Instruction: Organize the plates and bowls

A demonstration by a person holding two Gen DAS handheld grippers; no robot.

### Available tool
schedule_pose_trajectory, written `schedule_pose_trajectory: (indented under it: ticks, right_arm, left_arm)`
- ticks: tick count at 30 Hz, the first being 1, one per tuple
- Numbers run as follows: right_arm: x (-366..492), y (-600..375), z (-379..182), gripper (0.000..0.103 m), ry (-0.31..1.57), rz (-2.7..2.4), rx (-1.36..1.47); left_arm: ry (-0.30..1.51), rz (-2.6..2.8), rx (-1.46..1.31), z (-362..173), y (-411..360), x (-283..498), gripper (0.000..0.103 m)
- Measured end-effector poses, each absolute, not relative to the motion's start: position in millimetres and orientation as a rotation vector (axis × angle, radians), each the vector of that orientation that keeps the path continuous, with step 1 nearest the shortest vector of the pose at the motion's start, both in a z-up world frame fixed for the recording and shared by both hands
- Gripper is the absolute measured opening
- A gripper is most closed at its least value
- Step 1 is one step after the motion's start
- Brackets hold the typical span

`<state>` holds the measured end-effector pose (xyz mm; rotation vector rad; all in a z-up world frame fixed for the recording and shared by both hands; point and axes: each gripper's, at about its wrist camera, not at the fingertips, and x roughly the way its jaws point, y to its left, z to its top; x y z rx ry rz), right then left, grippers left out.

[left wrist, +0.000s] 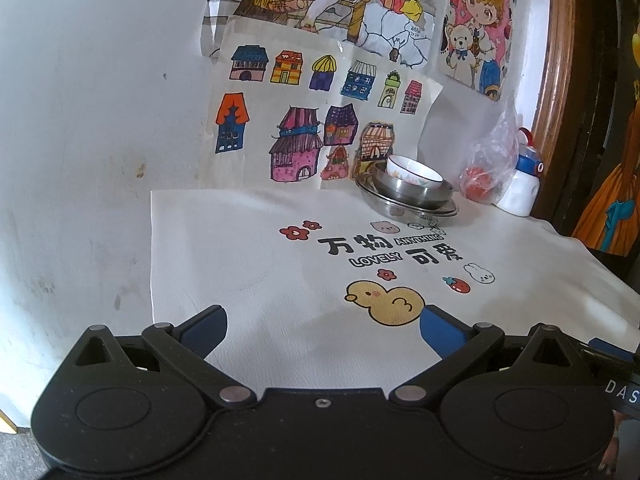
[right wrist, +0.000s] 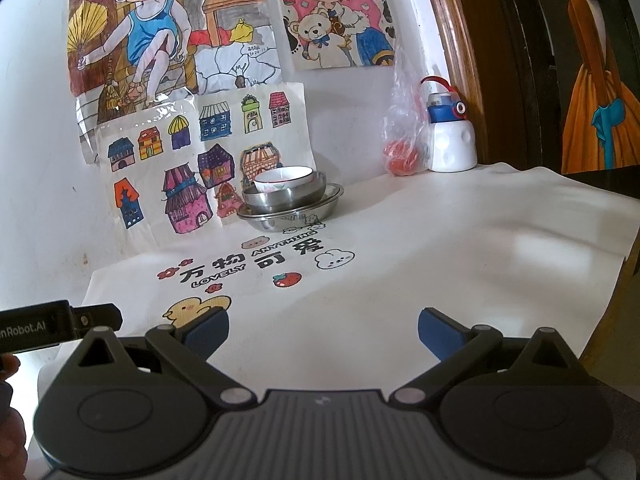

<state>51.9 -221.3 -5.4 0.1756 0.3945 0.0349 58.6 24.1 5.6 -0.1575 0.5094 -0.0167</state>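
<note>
A white ceramic bowl (left wrist: 414, 172) sits inside a steel bowl (left wrist: 416, 194), which sits on a steel plate (left wrist: 400, 210). The stack stands at the back of the table by the wall. It also shows in the right wrist view: white bowl (right wrist: 285, 178), steel bowl (right wrist: 288, 198), steel plate (right wrist: 296, 216). My left gripper (left wrist: 323, 330) is open and empty, low over the white printed cloth (left wrist: 248, 264), well short of the stack. My right gripper (right wrist: 323, 330) is open and empty, also near the table's front.
A clear plastic bag with red fruit (right wrist: 402, 148) and a white and blue bottle (right wrist: 450, 136) stand at the back right corner. Children's drawings (right wrist: 192, 152) hang on the wall behind the stack. The left gripper's body (right wrist: 48, 326) shows at the left edge.
</note>
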Motion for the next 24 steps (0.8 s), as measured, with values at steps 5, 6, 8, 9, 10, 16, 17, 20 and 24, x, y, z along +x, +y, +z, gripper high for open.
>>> schedule_pose_trajectory:
  ticks: [5, 6, 8, 9, 10, 16, 17, 20, 24]
  right_arm:
    - [51.6, -221.5, -5.0, 0.103, 0.395, 0.035, 0.175]
    - [51.7, -221.8, -4.9, 0.103, 0.395, 0.036, 0.176]
    - [51.6, -221.5, -4.9, 0.103, 0.395, 0.036, 0.175]
    - [51.7, -221.6, -4.7, 0.103, 0.395, 0.035, 0.176]
    - [51.4, -220.7, -5.0, 0.103, 0.395, 0.035, 0.175]
    - [51.6, -220.7, -4.6, 0.103, 0.395, 0.035, 0.176]
    - [51.8, -221.4, -4.3, 0.103, 0.395, 0.036, 0.176]
    - [51.9, -221.4, -4.3, 0.103, 0.396, 0.035, 0.176]
    - [52.2, -221.8, -4.2, 0.103, 0.396, 0.035, 0.176]
  left_arm:
    - [0.517, -0.019, -0.154, 4.8, 23.5, 59.0, 0.102]
    - [0.518, -0.021, -0.155, 4.6, 23.6, 59.3, 0.102]
    - [0.520, -0.022, -0.152, 4.6, 23.2, 59.2, 0.102]
    - [0.520, -0.022, -0.151, 4.3, 23.2, 59.5, 0.102]
    - [0.520, -0.024, -0.150, 4.4, 23.2, 59.7, 0.102]
    - [0.521, -0.024, -0.149, 4.4, 23.1, 59.7, 0.102]
    - [0.521, -0.024, -0.149, 4.4, 23.1, 59.7, 0.102]
    - [0.521, -0.024, -0.148, 4.4, 23.0, 59.8, 0.102]
    - [0.523, -0.026, -0.147, 3.7, 22.9, 60.4, 0.102]
